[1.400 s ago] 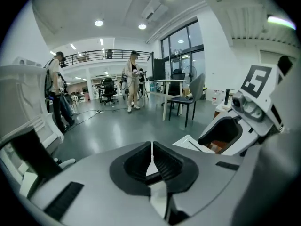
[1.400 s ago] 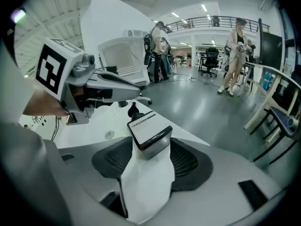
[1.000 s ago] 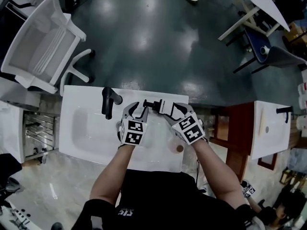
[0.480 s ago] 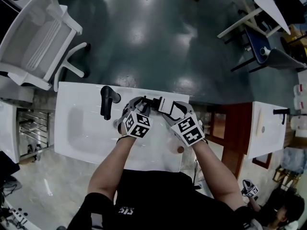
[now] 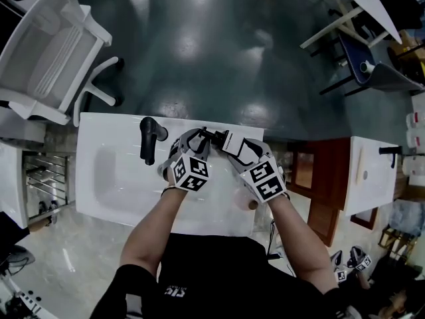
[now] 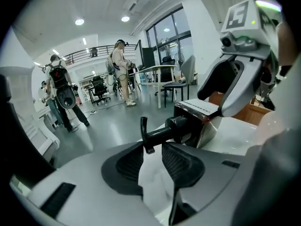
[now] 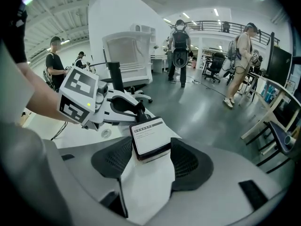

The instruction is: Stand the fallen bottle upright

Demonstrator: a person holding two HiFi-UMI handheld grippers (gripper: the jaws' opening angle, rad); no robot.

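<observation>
bottle: the bottle (image 5: 232, 141) is off the counter (image 5: 219, 212), lying roughly level in mid-air over the far edge, toward the far right corner, so not upright yet. Dark squarish body with a white label, the black pump (image 5: 210, 137) pointing left in the head view

right tongs: the right tongs (image 7: 150, 147) are clamped on the bottle body, both pads tight on its sides, the labelled face looking back at the right gripper view

left tongs: the left tongs (image 6: 153, 148) have their 2 jaws apart with the pump's black stem (image 6: 160, 133) sitting between the tips. They've just been closing in on it, but I can't see the pads actually squeezing it, there's a gap on at least 1 side

how they meet: both tongs come together at the bottle, left on the pump end, right on the body (image 6: 200, 120)

counter: white, with a basin (image 5: 113, 173) sunk into the left half and a black tap (image 5: 149, 139) at the far edge, just left of the left tongs

behind: a white chair (image 5: 46, 52) on the dark floor past the far left corner
</observation>
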